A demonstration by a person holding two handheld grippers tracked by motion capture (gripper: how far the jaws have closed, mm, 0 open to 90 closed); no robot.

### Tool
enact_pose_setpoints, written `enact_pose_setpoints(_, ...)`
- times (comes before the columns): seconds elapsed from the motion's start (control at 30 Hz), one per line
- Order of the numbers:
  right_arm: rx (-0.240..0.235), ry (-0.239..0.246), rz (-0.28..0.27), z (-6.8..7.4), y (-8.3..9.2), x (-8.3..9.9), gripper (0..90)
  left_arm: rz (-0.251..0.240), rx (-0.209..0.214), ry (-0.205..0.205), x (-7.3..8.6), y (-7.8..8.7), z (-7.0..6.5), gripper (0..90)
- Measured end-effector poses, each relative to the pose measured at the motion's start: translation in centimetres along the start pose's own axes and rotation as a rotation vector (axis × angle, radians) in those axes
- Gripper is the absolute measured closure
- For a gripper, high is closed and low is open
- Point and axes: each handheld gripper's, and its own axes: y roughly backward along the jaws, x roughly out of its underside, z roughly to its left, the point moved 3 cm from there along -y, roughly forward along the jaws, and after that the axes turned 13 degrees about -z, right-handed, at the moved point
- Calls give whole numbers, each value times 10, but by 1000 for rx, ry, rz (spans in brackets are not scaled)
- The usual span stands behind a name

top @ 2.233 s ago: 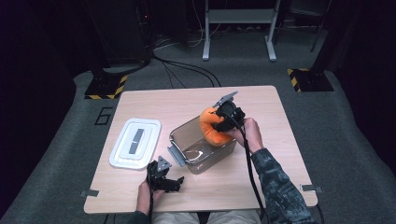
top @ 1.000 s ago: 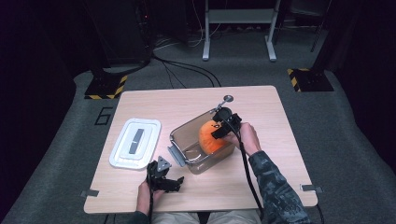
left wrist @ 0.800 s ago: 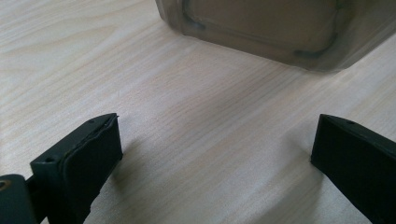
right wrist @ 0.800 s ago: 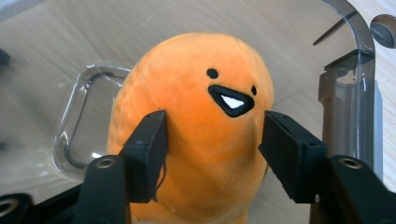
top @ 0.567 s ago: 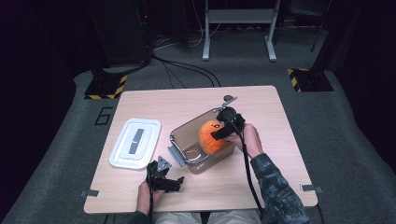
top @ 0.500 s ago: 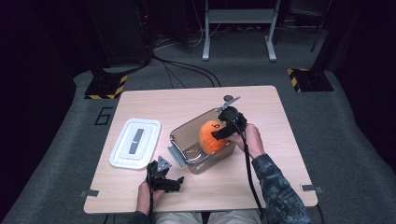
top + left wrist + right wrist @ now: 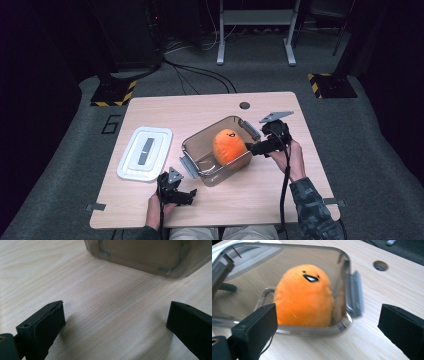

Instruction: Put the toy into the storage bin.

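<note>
Item: orange plush toy point(image 7: 229, 145) in clear container point(image 7: 197, 162); likely soft, light, squeezable mid-body. Right gripper point(image 7: 256, 148), left gripper point(image 7: 186, 196): both wide open, empty.

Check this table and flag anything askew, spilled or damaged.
Nothing is spilled or damaged. The clear container sits at an angle to the table edges, its latches flipped open, and its white lid lies apart to the left. The orange plush stands upright inside. Both the left gripper and right gripper are open, holding nothing.

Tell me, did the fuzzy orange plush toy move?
Yes. The fuzzy orange plush toy went down from the clear plastic container's far rim and now sits inside.
</note>
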Motion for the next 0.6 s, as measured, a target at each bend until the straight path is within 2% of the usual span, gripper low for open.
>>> enact_pose_setpoints(0.03,2,6,-6,-3,4,4,0,3,5,-8,0,0,1,14)
enact_pose_setpoints(0.07,9,-15,-11,-5,8,9,0,3,4,-10,-1,0,1,14)
enact_pose_setpoints(0.23,44,-36,-18,-15,19,32,0,-3,3,0,-1,-1,0,14)
enact_pose_setpoints(0.37,75,-66,-34,-24,29,50,0,2,-22,10,-1,-2,-1,14)
enact_pose_setpoints(0.5,95,-99,-30,-29,32,71,0,4,-35,11,-2,-2,-2,13)
enact_pose_setpoints(0.6,101,-131,-27,-32,28,87,0,4,-27,7,-1,-2,-1,12)
